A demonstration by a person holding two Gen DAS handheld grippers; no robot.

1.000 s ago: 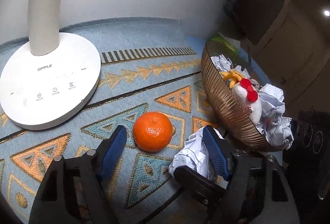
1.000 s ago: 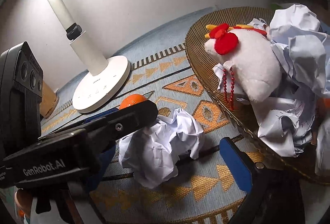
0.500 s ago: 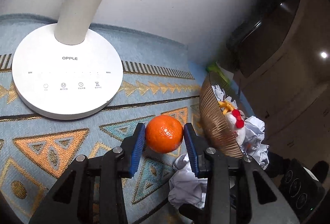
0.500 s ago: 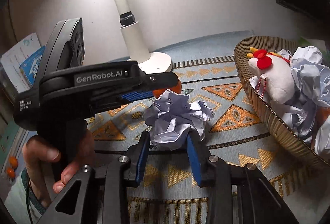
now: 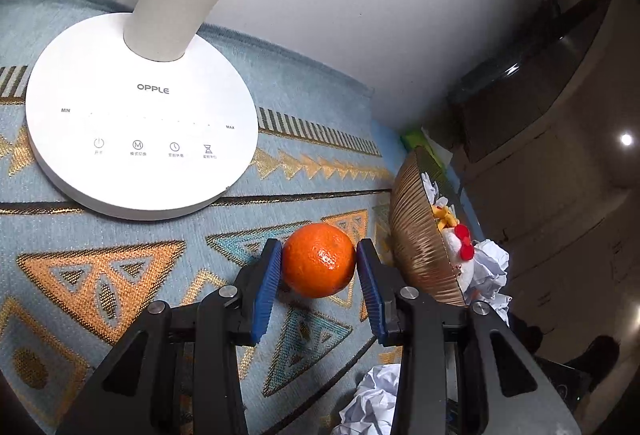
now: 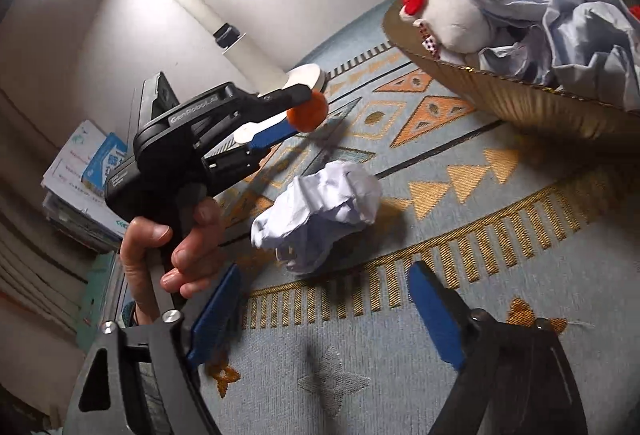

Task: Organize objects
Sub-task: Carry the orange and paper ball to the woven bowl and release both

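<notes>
My left gripper (image 5: 319,263) is shut on an orange (image 5: 319,259) and holds it above the patterned mat; the right wrist view shows the same gripper (image 6: 298,115) lifted with the orange (image 6: 308,111). A crumpled white paper ball (image 6: 316,213) lies on the mat. My right gripper (image 6: 324,309) is open and empty, pulled back just short of the paper ball. The gold ribbed bowl (image 5: 416,247) at the right holds a white plush chicken (image 6: 452,21) and several crumpled papers (image 6: 580,31).
A white OPPLE desk lamp base (image 5: 140,115) stands on the blue patterned mat (image 5: 100,275) at the back left, its arm rising over the scene. A stack of boxes and papers (image 6: 84,179) lies left. The wall runs close behind.
My left gripper has closed on the orange and lifted it off the mat. My right gripper, closed around the paper ball half a second ago, has opened and drawn back from it.
</notes>
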